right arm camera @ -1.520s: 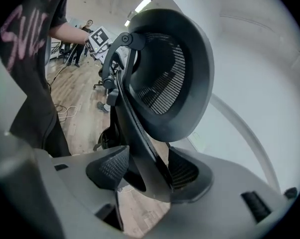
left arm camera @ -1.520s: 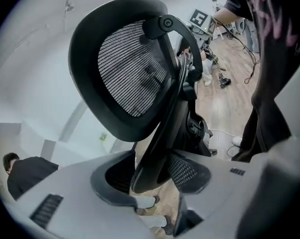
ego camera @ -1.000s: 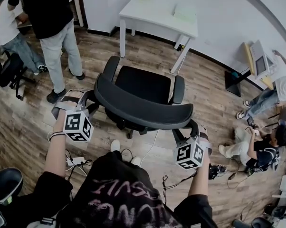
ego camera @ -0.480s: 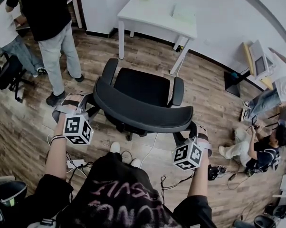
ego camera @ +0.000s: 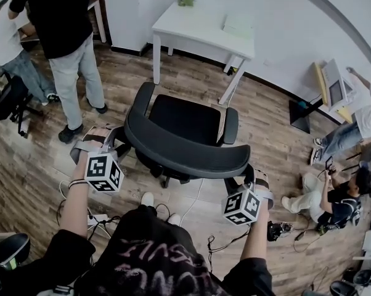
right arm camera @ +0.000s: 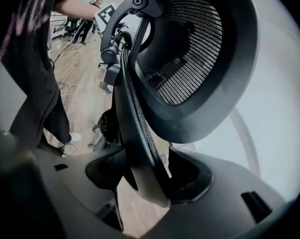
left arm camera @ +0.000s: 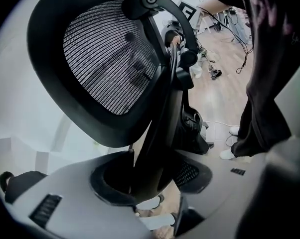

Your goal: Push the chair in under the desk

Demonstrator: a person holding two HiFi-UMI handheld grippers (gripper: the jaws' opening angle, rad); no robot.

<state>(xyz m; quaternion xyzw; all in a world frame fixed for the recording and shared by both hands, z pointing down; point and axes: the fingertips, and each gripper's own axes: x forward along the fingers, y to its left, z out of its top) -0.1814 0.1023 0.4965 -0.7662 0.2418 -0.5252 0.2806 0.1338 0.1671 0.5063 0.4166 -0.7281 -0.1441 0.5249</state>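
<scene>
A black mesh office chair [ego camera: 184, 119] stands on the wood floor, its seat facing a white desk [ego camera: 201, 28] against the far wall. In the head view my left gripper [ego camera: 113, 142] is at the left end of the curved backrest [ego camera: 185, 152] and my right gripper [ego camera: 243, 179] is at its right end. The left gripper view shows the left gripper [left arm camera: 151, 179] shut on the backrest's edge, with the mesh panel [left arm camera: 107, 59] rising above. In the right gripper view the right gripper [right arm camera: 146, 176] is clamped on the opposite edge of the backrest [right arm camera: 190, 54].
One person stands at the left [ego camera: 65, 39], with another beside a dark chair [ego camera: 12, 97]. A further person sits on the floor at the right [ego camera: 330, 196]. Cables [ego camera: 195, 193] trail across the floor behind the chair. A small plant [ego camera: 187, 0] and a pale pad [ego camera: 239, 23] lie on the desk.
The chair has rolled a little toward the desk. Both grippers have moved forward with it, still on the backrest.
</scene>
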